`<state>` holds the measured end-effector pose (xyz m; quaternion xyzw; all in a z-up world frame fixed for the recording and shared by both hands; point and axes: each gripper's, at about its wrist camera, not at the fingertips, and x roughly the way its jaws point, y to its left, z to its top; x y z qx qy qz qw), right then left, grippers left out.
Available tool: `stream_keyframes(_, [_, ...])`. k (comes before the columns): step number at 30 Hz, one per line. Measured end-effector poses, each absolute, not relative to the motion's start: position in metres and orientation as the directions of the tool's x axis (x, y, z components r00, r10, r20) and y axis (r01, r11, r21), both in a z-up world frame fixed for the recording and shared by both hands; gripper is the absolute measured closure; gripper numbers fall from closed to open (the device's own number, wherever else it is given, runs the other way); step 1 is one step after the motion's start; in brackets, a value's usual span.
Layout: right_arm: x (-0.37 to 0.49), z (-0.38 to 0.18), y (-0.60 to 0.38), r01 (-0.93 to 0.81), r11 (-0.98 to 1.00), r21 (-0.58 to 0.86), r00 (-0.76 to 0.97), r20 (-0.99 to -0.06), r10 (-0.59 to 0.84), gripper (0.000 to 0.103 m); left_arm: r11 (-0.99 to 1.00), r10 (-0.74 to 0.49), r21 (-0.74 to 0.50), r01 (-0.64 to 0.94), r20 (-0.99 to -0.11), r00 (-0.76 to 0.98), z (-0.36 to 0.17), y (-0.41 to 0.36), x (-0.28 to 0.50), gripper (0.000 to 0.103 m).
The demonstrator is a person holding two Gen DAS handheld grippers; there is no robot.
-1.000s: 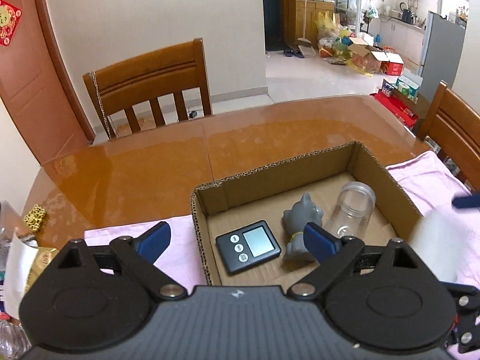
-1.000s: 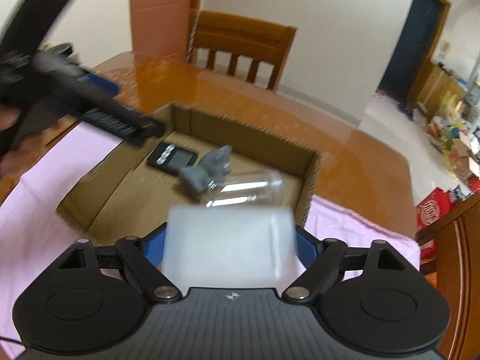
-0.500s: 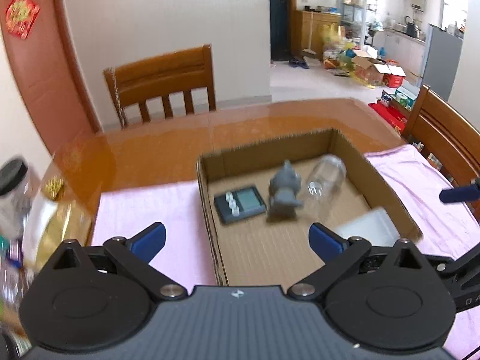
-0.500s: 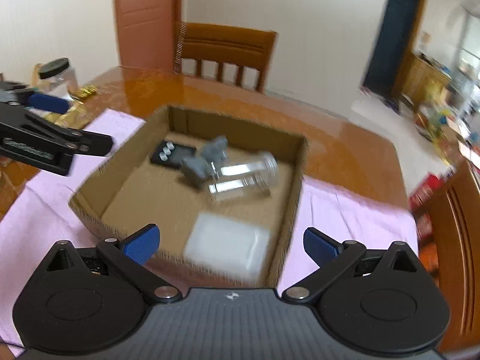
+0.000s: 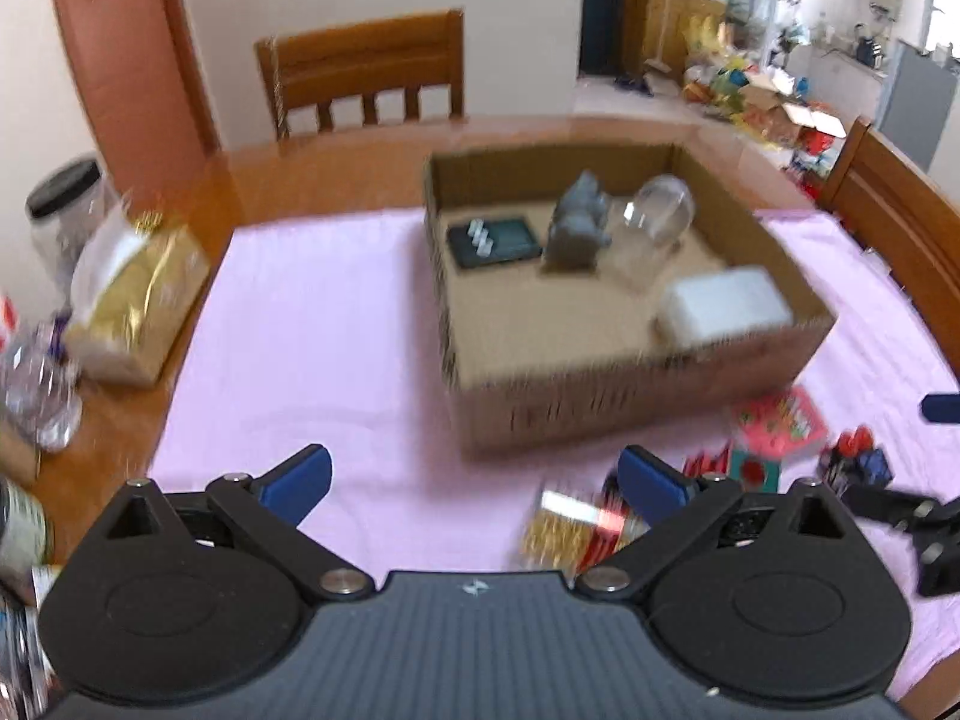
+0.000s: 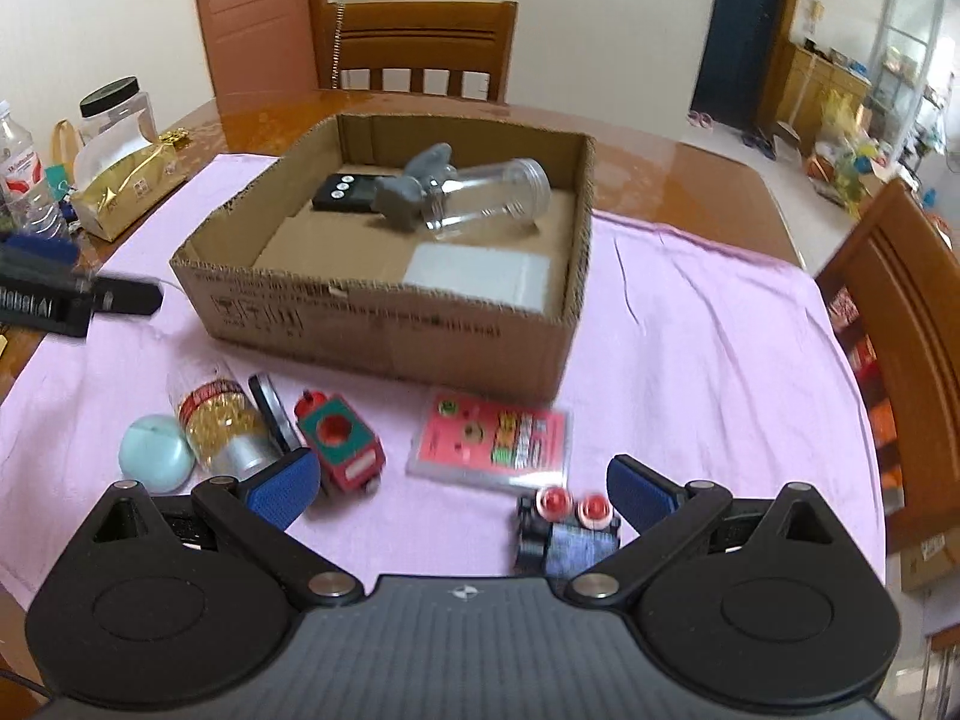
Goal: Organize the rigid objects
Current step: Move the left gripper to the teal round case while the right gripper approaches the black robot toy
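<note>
Both tongs point(image 5: 474, 477) point(image 6: 459, 483) gape empty before the box's point(image 6: 384, 324) near wall.

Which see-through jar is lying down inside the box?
The empty clear jar beside the grey toy in the cardboard box. The gold-filled jar lies outside on the pink cloth.

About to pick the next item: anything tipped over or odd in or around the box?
Only small things. In the cardboard box, the clear jar lies on its side, lidless, against the grey figurine. On the cloth, the gold-filled jar lies tipped beside a loose black lid. No spill or damage shows.
</note>
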<state>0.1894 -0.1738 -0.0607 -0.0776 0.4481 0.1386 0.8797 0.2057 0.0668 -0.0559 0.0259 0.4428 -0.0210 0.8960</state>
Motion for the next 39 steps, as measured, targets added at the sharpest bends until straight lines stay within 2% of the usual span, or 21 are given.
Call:
stream_keyframes(7, [0.175,-0.069,-0.188,-0.252,0.968,0.011,0.556,-0.817,0.154,0.000,0.996,0.004,0.052,0.077,-0.850,0.527,-0.100,0.064,0.177,0.002])
stream_keyframes(16, [0.166,-0.089,-0.188,-0.180,0.983,0.021,0.531,-0.840,0.115,0.000,1.000,-0.006,0.005,0.022,-0.878,0.478,-0.139,0.066,0.174,0.001])
stream_keyframes(27, [0.149,-0.131,-0.169,-0.211,0.972,-0.105,0.465,-0.885,0.005,0.000,1.000,0.002,0.007,0.008,-0.871,0.490,-0.140,0.092,0.164,0.001])
stream_keyframes(35, [0.146,-0.140,-0.178,-0.155,0.988,-0.022,0.422,-0.906,0.047,0.000,0.999,0.032,0.008,-0.052,-0.878,0.478,-0.138,0.118,0.165,0.001])
stream_keyframes(39, [0.142,-0.140,-0.179,-0.184,0.982,-0.028,0.433,-0.900,0.055,0.000,0.997,-0.027,-0.056,-0.049,-0.881,0.472,-0.133,0.110,0.165,0.001])
